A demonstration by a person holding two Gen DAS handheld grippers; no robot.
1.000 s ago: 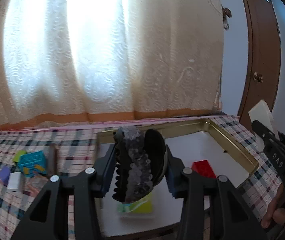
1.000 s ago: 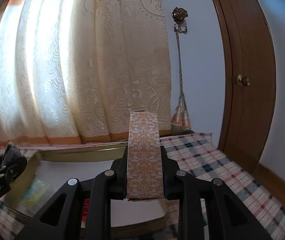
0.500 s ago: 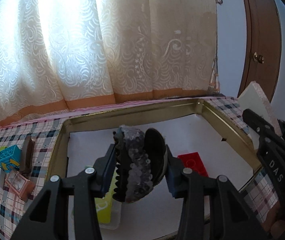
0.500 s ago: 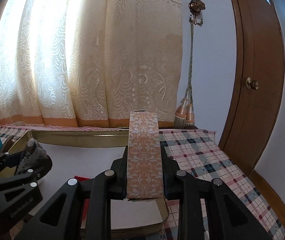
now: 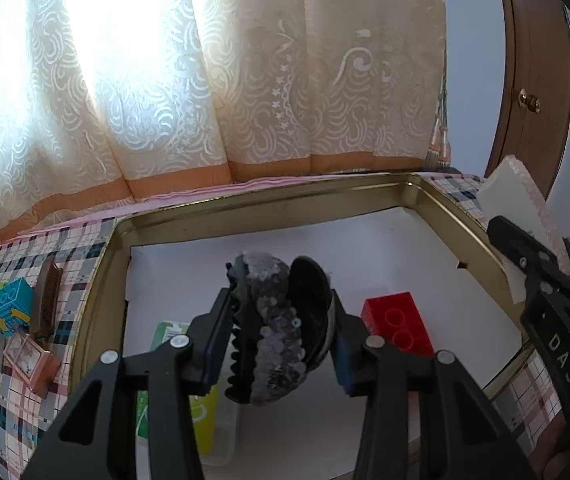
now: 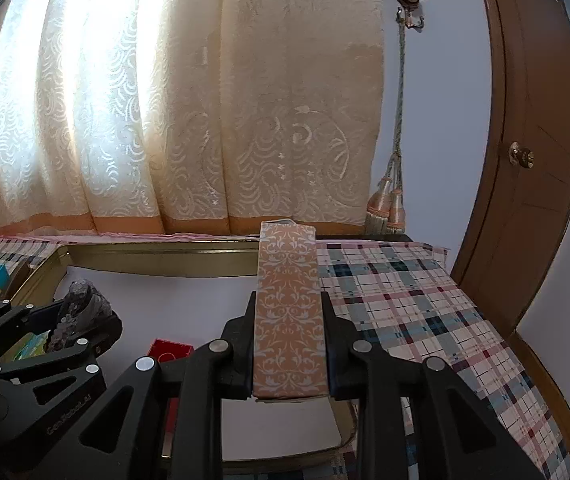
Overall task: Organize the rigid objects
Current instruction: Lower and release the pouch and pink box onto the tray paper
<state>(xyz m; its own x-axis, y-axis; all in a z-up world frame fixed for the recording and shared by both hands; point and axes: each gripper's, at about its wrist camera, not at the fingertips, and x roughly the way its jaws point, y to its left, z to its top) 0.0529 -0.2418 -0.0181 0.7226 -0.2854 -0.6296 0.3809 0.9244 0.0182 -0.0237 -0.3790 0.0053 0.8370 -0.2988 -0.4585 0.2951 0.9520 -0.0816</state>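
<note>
- Left claw (image 5: 281, 336) grips a sequined hair clip (image 5: 275, 320) (apparently); lower it onto bare tray (image 5: 461, 220) floor at frame centre.
- Right claw (image 6: 289, 344) clamps a patterned box (image 6: 289, 308); hold it clear.

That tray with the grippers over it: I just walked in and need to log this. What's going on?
Someone is sorting small items into the gold-rimmed tray. The left gripper is clamped on a dark sequined hair clip above the tray, where a red block and a green card already lie. The right gripper holds a patterned orange box. More toys wait on the checked cloth.
</note>
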